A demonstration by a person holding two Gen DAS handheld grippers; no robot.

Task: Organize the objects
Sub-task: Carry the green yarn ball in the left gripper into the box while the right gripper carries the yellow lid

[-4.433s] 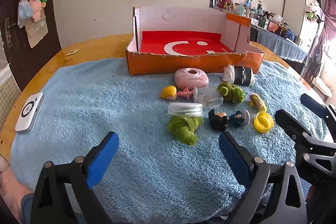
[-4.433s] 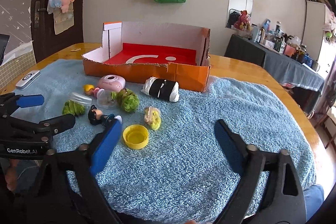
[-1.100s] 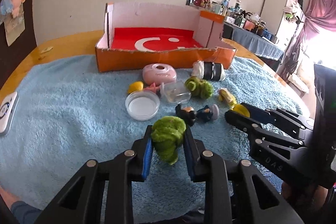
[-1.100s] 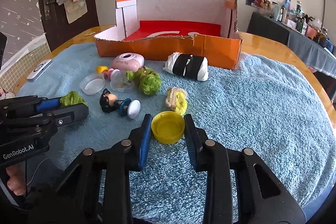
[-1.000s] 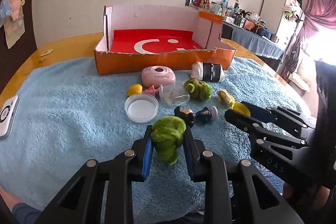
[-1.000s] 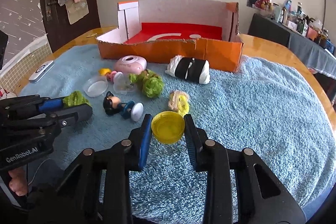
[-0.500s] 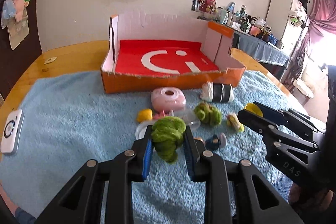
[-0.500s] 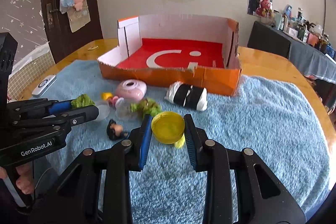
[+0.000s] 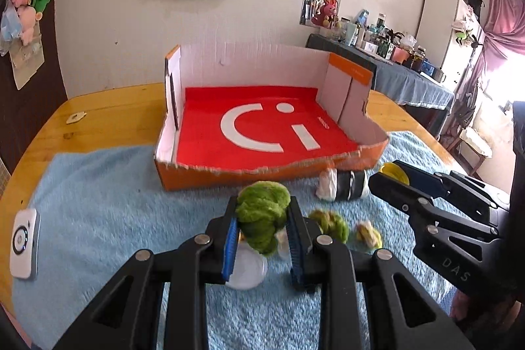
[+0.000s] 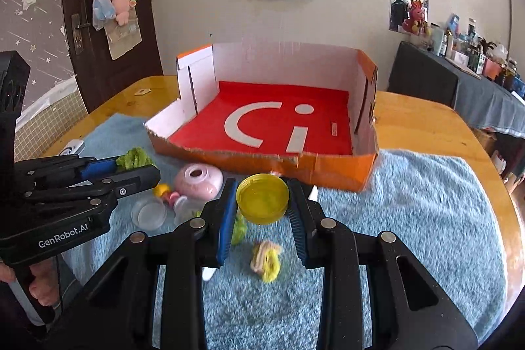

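Note:
My left gripper [image 9: 262,225] is shut on a green fuzzy yarn ball [image 9: 262,215] and holds it above the blue towel [image 9: 98,212], just short of the orange cardboard box [image 9: 262,176] with a red floor. My right gripper [image 10: 264,209] is shut on a yellow round lid [image 10: 262,198], also raised in front of the box [image 10: 328,166]. In the left wrist view the right gripper [image 9: 390,179] is at the right with the lid [image 9: 392,169]. In the right wrist view the left gripper [image 10: 144,168] is at the left with the yarn [image 10: 133,158].
On the towel below lie a pink round case [image 10: 198,179], a clear lid [image 10: 149,212], a black-and-white roll [image 9: 344,188], a second green yarn ball [image 9: 331,223] and a yellow-pink tuft [image 10: 265,261]. A white device [image 9: 23,238] lies at the towel's left edge.
Both grippers closed on their objects, lifted them off the towel and moved forward toward the box, which now looks nearer and larger in both views.

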